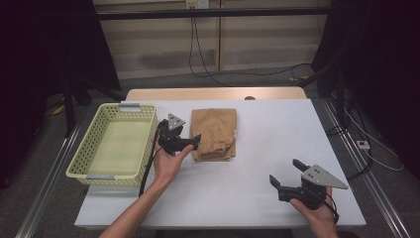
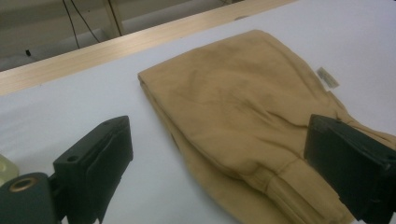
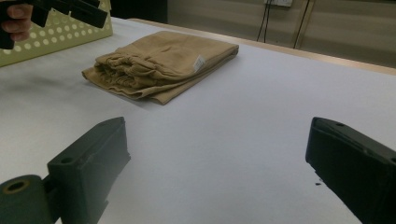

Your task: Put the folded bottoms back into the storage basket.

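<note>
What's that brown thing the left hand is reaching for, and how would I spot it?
Find the white table, then the yellow basket at its left edge. Just right of it, by the left tool, lies a folded tan garment. It is the table's sole cloth item, soft and flat, with a gathered waistband and a small white tag.

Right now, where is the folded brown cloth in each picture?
High view: the folded brown cloth lies mid-table, right of the yellow basket, at the left claw.
Left gripper view: it fills the middle and right, and the open jaws straddle its near edge.
Right gripper view: it lies upper left, far beyond the open jaws.
Shared landmark: the small white tag on the cloth.
</note>
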Available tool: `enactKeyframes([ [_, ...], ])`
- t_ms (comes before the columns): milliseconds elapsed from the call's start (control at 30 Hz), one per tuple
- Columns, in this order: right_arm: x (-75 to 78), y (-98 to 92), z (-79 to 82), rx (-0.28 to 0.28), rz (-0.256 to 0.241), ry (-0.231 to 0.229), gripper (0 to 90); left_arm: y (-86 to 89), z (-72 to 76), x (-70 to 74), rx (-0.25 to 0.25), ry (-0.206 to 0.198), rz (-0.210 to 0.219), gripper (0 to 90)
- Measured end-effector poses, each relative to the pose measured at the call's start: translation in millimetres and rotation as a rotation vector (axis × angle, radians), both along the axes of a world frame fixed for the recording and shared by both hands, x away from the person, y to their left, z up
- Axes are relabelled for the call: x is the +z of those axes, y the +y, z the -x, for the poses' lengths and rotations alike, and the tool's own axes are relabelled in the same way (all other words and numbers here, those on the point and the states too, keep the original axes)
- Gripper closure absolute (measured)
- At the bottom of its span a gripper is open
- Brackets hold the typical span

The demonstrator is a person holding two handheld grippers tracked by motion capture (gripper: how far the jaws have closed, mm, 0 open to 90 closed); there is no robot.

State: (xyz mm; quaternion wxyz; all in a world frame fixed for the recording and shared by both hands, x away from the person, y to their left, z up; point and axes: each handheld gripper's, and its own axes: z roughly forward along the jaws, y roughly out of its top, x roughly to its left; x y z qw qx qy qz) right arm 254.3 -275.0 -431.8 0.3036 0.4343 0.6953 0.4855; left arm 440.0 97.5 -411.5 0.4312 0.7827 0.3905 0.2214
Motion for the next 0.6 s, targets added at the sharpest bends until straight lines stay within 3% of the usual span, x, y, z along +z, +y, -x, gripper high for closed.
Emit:
enactKeyframes([
  [267,-0.6,0.0,-0.5,0.008,0.000,0.008,5.2,-0.3,-11.8,-5.8,0.008,0.095,0.061,10.5],
  [333,-1.0,0.4,-0.9,0.011,0.002,0.012,4.8,-0.5,-16.2,-7.2,0.020,0.095,0.054,10.0],
  [400,-1.2,0.7,-0.9,0.014,0.002,0.017,4.7,0.4,-22.9,-10.1,0.031,0.120,0.042,9.3],
  [467,-1.2,0.8,-0.8,0.017,0.005,0.019,4.7,1.6,-29.8,-13.8,0.048,0.153,0.061,9.2],
  [600,-1.1,0.6,-0.8,0.017,0.004,0.018,4.7,1.8,-38.8,-16.7,0.069,0.172,0.044,9.3],
])
